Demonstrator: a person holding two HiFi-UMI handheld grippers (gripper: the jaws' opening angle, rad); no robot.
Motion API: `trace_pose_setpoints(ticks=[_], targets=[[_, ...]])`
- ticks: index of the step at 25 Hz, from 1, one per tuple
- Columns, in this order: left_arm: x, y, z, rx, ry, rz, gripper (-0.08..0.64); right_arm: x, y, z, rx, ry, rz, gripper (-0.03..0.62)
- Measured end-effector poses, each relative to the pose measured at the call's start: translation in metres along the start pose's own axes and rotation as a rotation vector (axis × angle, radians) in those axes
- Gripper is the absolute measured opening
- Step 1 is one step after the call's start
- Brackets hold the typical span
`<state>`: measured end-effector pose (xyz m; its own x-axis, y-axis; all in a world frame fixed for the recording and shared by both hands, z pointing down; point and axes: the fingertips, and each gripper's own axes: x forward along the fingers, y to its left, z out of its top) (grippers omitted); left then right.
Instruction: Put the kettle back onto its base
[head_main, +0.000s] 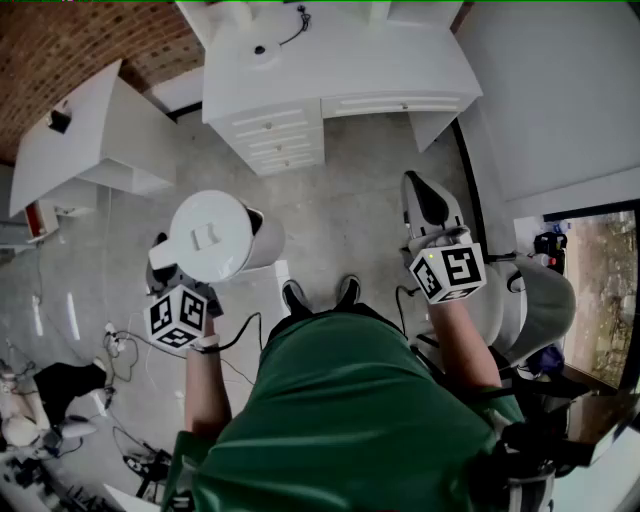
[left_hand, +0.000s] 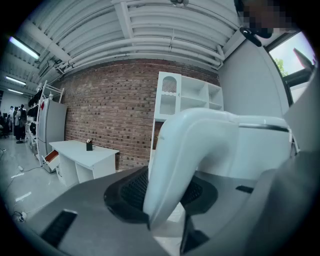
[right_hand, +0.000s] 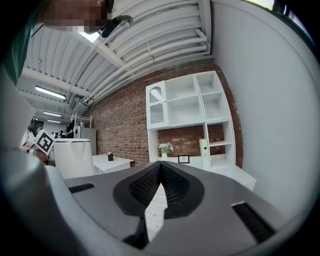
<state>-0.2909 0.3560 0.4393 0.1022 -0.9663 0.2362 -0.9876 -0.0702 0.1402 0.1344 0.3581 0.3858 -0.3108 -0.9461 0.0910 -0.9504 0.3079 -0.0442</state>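
My left gripper (left_hand: 165, 200) clamps the handle (left_hand: 185, 160) of the kettle (head_main: 212, 235), holding it over the floor well short of the white desk (head_main: 380, 60). My right gripper (right_hand: 157, 192) is pinched together, empty. On that single narrow hold, I judge the kettle could swing or slip free.

Kettle (head_main: 212, 235) left of shoes (head_main: 320, 296), desk (head_main: 340, 60) beyond both

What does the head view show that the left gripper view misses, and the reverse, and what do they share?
Only the head view: the kettle's lid from above, the right gripper, empty, and the person's shoes. Only the left gripper view: how the left gripper clamps the kettle's handle, and the ceiling. Both: the white kettle, a brick wall and a white table.
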Motion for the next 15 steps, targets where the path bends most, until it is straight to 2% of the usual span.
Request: trace_pose_setpoints(ticks=[8,15], targets=[[-0.014,0.038,-0.016,0.022,0.039,-0.009,0.155,0.004,0.037,-0.003,0.004,0.001,-0.014,0.021],[-0.007,0.061,-0.002,0.025,0.024,-0.039,0.155,0.010,0.058,0.008,0.038,-0.019,-0.054,0.023]])
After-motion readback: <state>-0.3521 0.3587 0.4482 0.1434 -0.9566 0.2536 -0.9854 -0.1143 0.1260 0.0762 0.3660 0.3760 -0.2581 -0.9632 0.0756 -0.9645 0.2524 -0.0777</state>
